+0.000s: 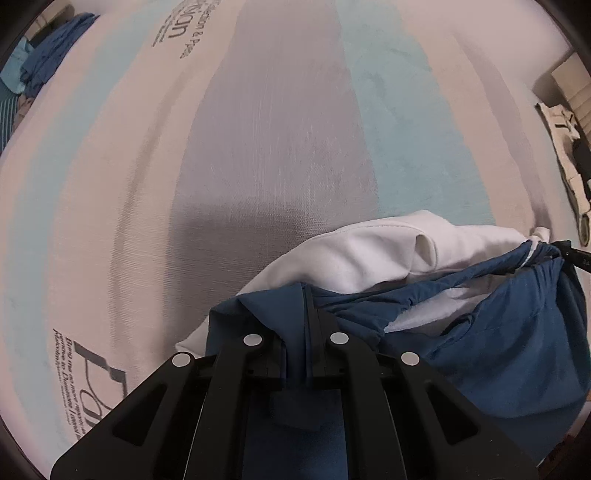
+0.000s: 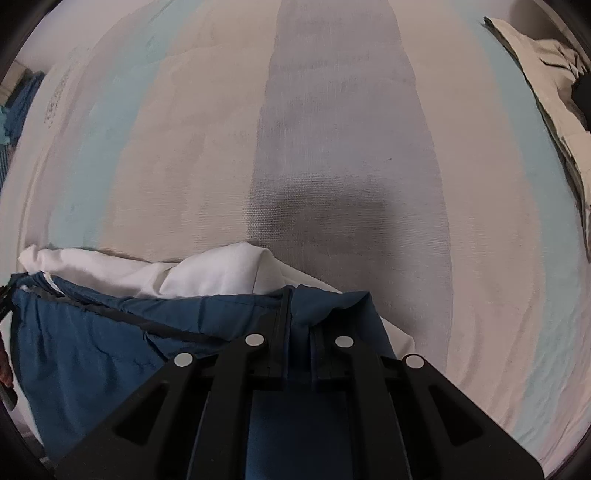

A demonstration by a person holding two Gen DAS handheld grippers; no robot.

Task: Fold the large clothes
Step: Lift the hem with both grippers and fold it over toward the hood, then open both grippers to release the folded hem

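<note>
A large blue garment with a white lining (image 1: 498, 332) hangs stretched between my two grippers above a striped mattress (image 1: 277, 147). My left gripper (image 1: 295, 306) is shut on one corner of its blue edge. My right gripper (image 2: 299, 310) is shut on the other corner of the same garment (image 2: 110, 339). The white lining (image 2: 207, 273) shows along the top edge in both views. The right gripper's tip shows at the far right of the left wrist view (image 1: 569, 249). The lower part of the garment is hidden below the grippers.
The mattress (image 2: 332, 147) has pale pink, grey and light blue stripes with printed lettering (image 1: 173, 33). A pile of blue clothes (image 1: 48, 55) lies off its far left edge. Beige and white clothes (image 2: 554, 92) lie at the far right, and boxes (image 1: 572, 81) stand beyond.
</note>
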